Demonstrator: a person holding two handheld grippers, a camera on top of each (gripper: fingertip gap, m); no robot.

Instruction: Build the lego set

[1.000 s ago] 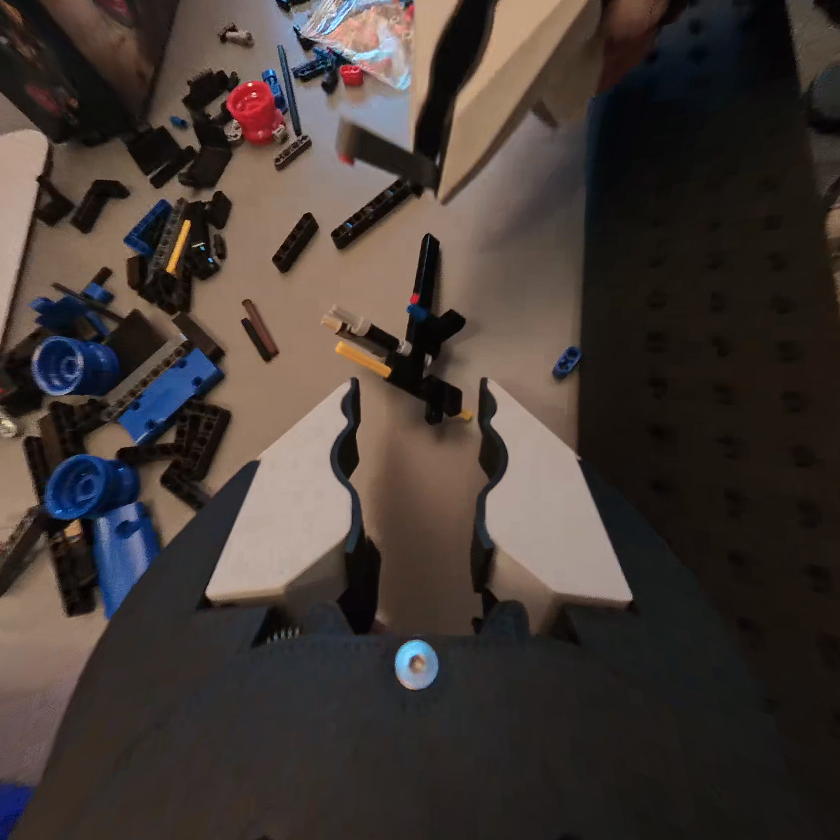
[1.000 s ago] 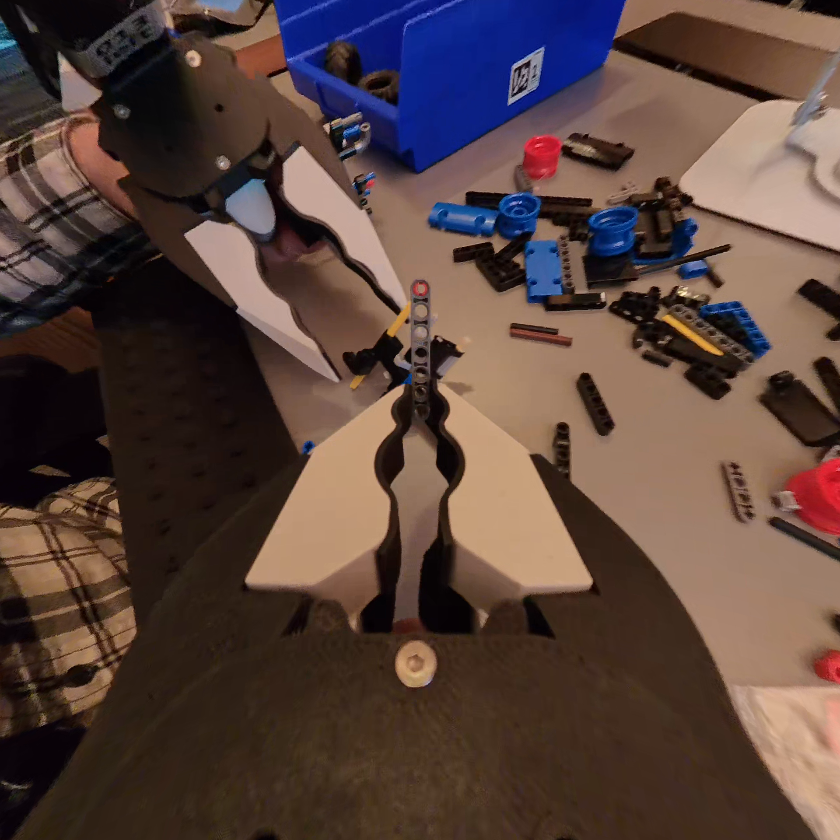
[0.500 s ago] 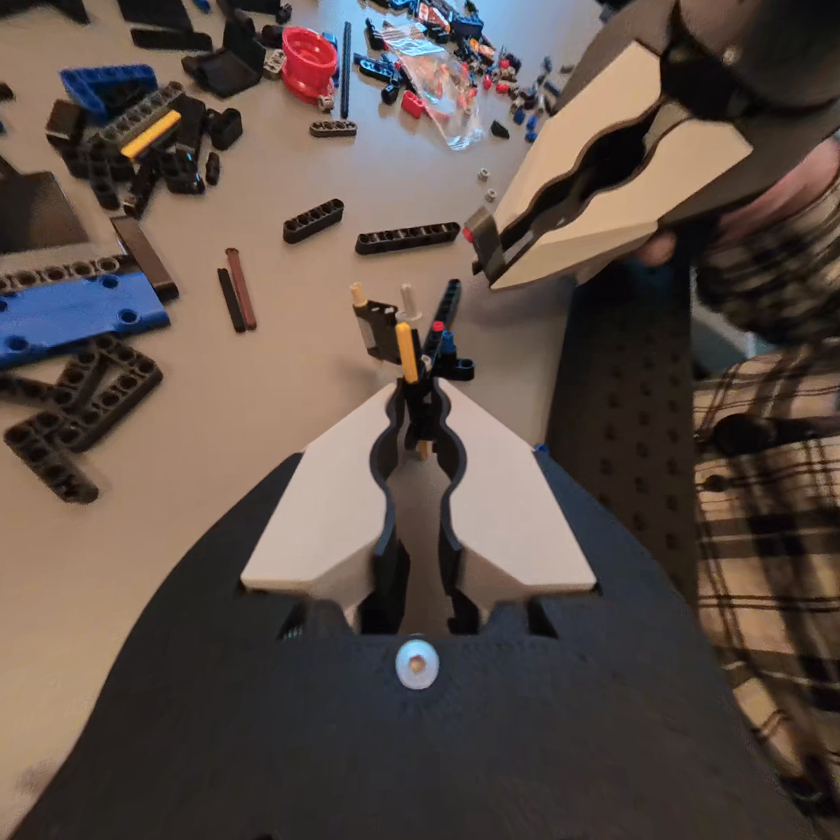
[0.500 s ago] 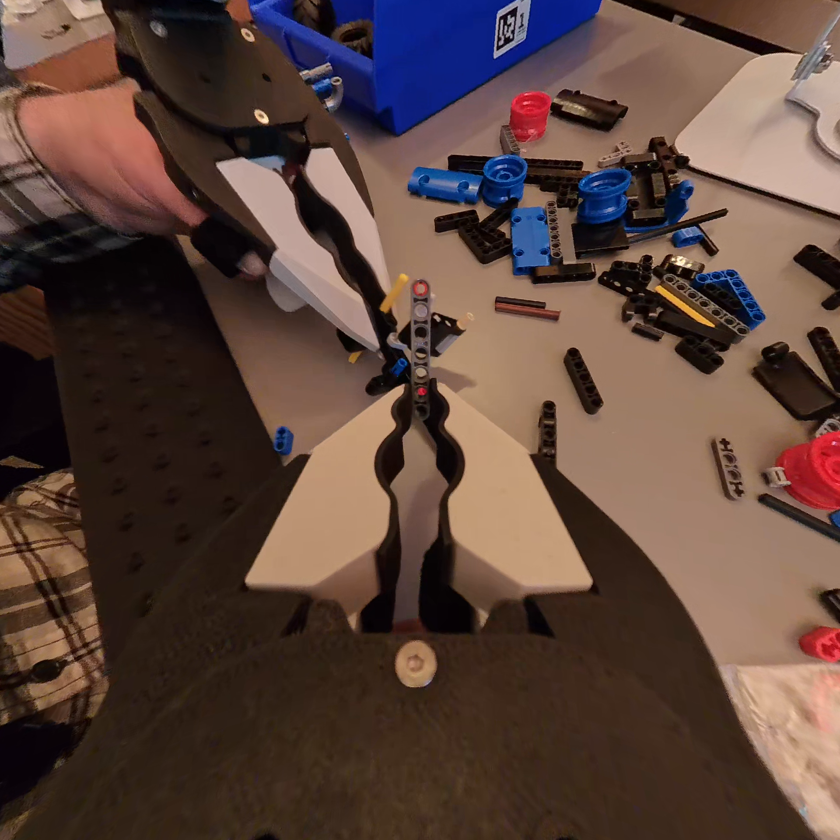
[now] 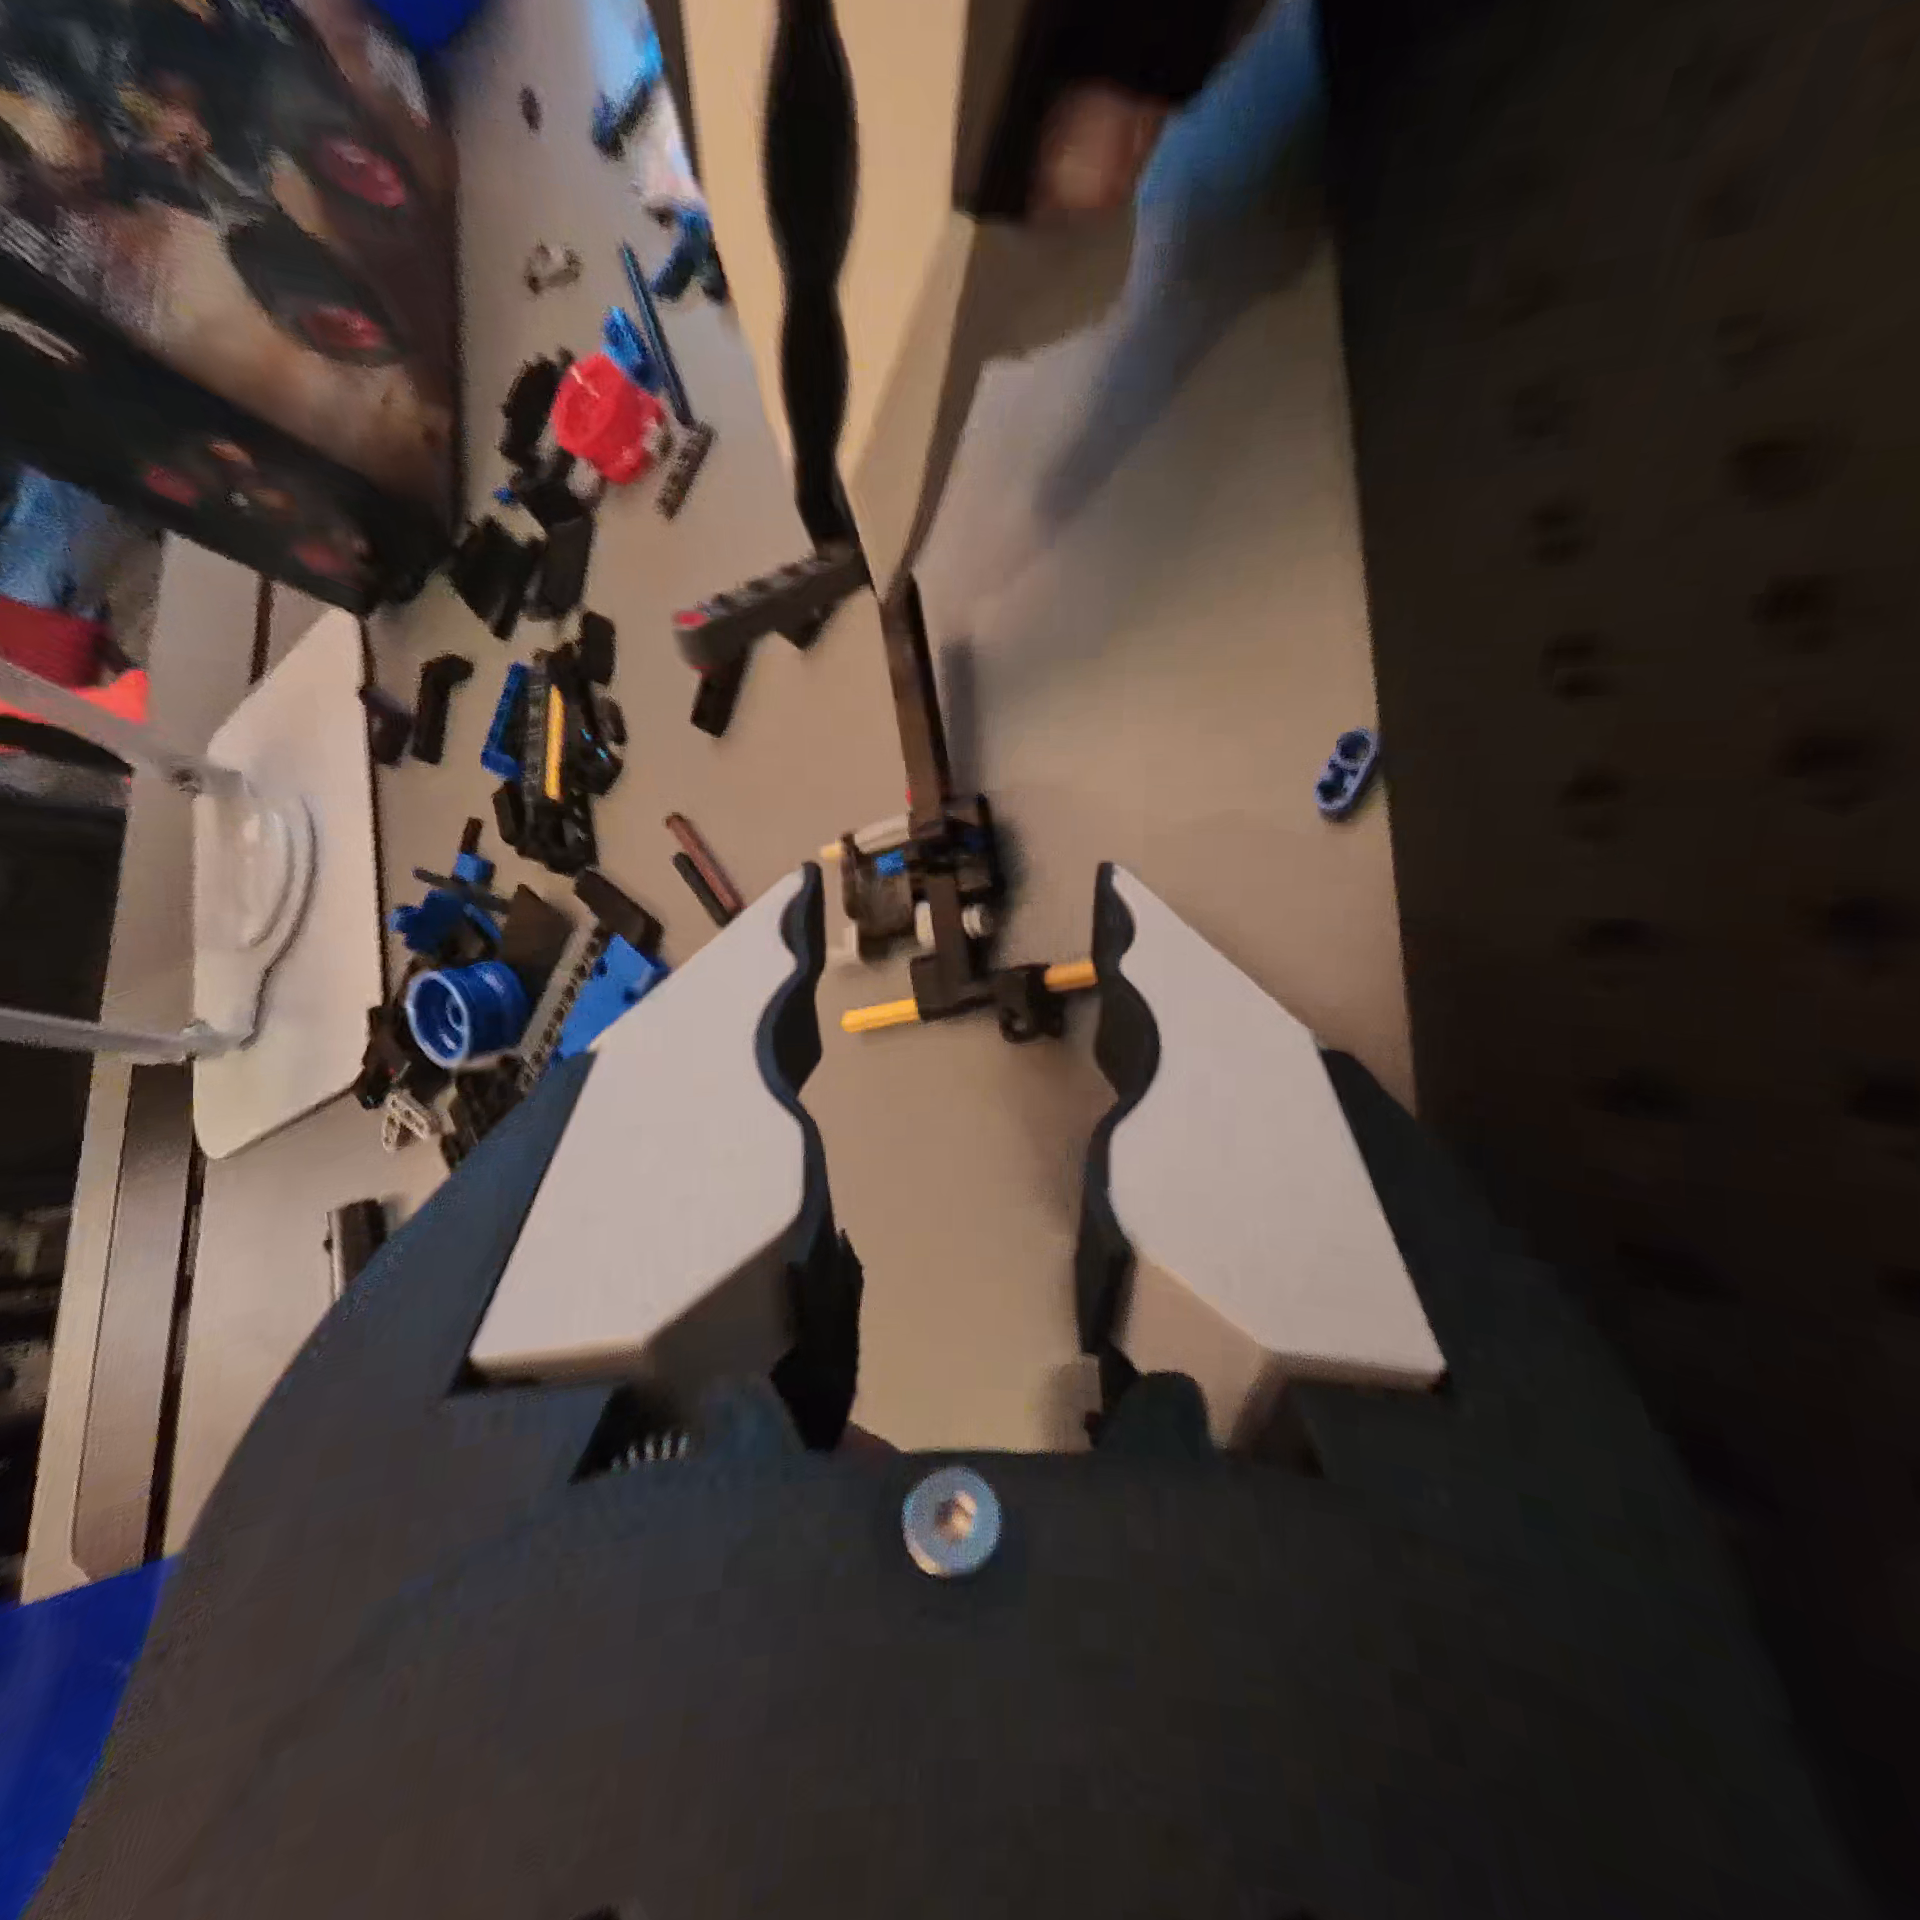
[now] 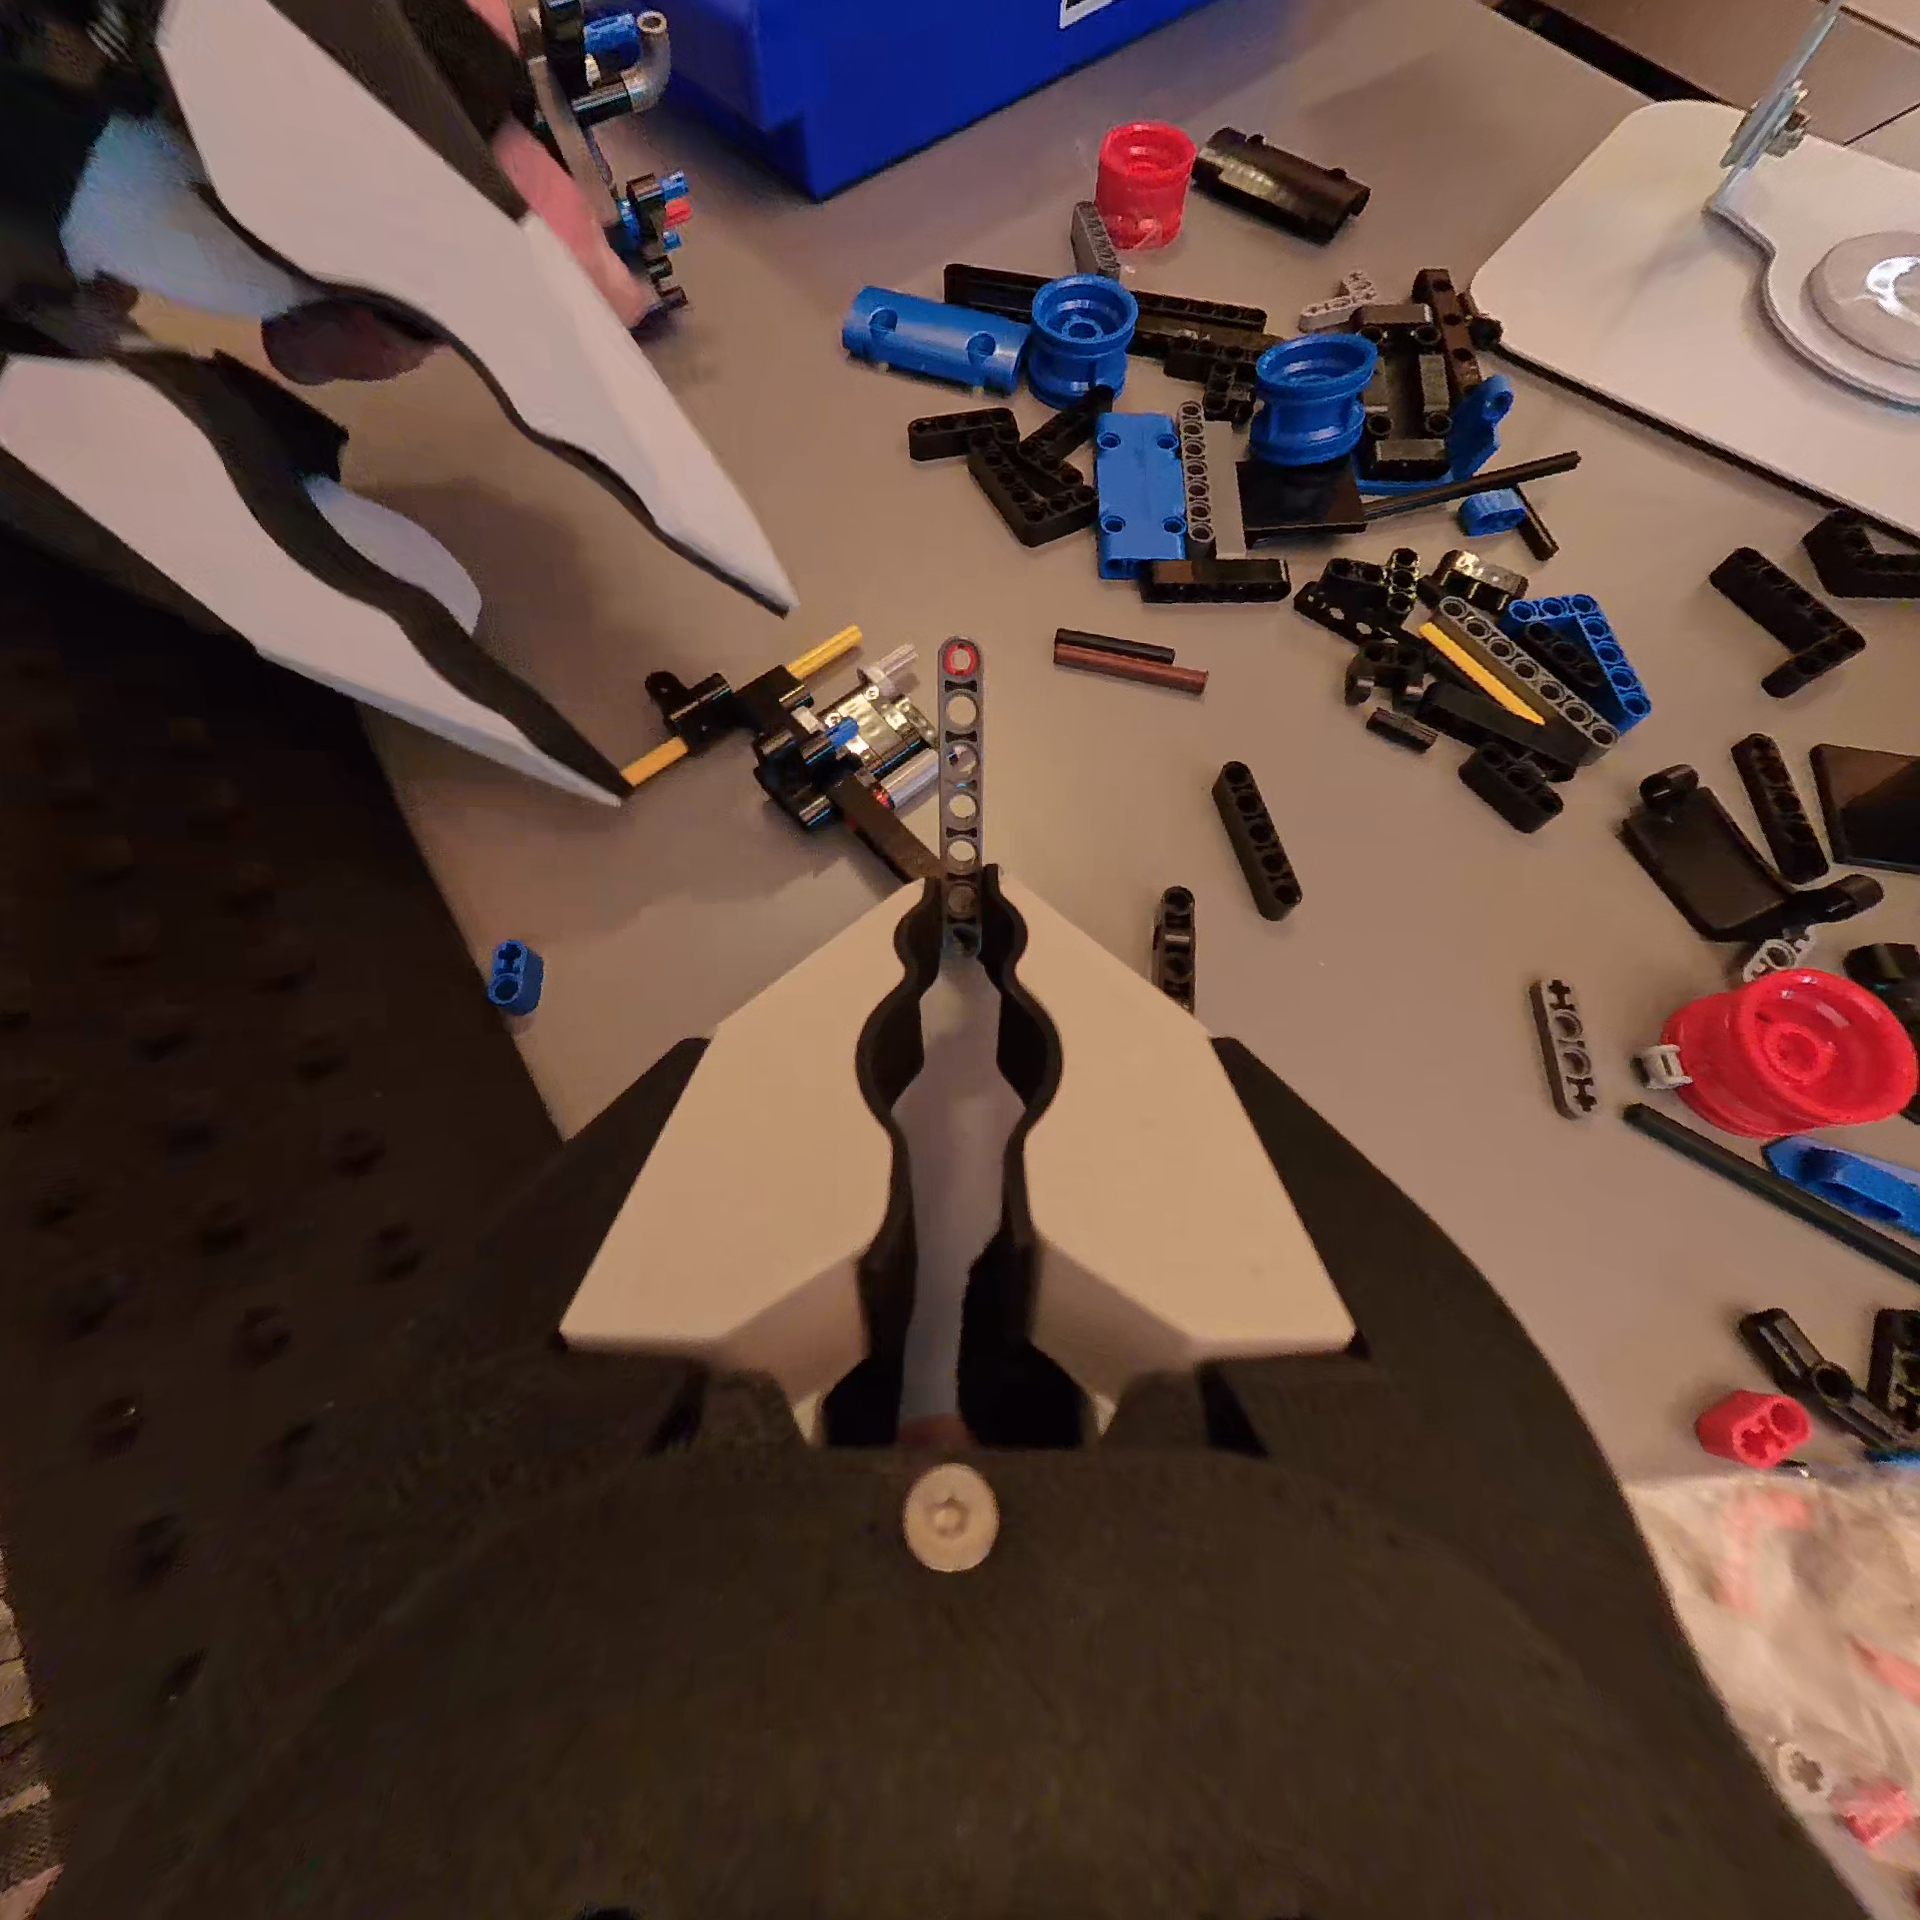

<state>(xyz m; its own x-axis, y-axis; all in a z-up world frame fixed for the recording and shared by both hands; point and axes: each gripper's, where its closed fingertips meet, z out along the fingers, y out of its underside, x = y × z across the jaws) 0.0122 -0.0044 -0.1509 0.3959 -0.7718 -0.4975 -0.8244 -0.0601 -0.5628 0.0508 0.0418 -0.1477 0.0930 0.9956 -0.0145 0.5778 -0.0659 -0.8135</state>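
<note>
A small black assembly (image 5: 935,914) with a yellow axle, blue pins and a light grey part lies on the grey table, just beyond my open, empty left gripper (image 5: 956,894). In the right wrist view the assembly (image 6: 810,748) lies between the spread fingers of the left gripper (image 6: 707,696). My right gripper (image 6: 961,894) is shut on a thin grey beam (image 6: 961,769) with a red pin at its far end, held just above the assembly. The assembly's long black beam reaches to the right fingertips. The right gripper (image 5: 873,582) and grey beam (image 5: 769,613) show blurred in the left wrist view.
Loose black and blue pieces (image 6: 1299,468) and red wheels (image 6: 1797,1049) lie to the right. A blue bin (image 6: 935,62) stands at the back, with a white stand base (image 6: 1714,260) at the far right. A black perforated mat (image 6: 208,1039) lies on the left, with a small blue connector (image 6: 514,977) beside it. The grippers' ends are close to 7 cm from one another. My left gripper's tips are some 5 cm from the small blue connector (image 6: 514,977). My left wrist view (image 5: 1348,773) looks at it from another angle.
Half a second ago my left gripper was shut on the assembly and held it up. Now it is open and the assembly lies on the table. The right gripper still holds the grey beam.
</note>
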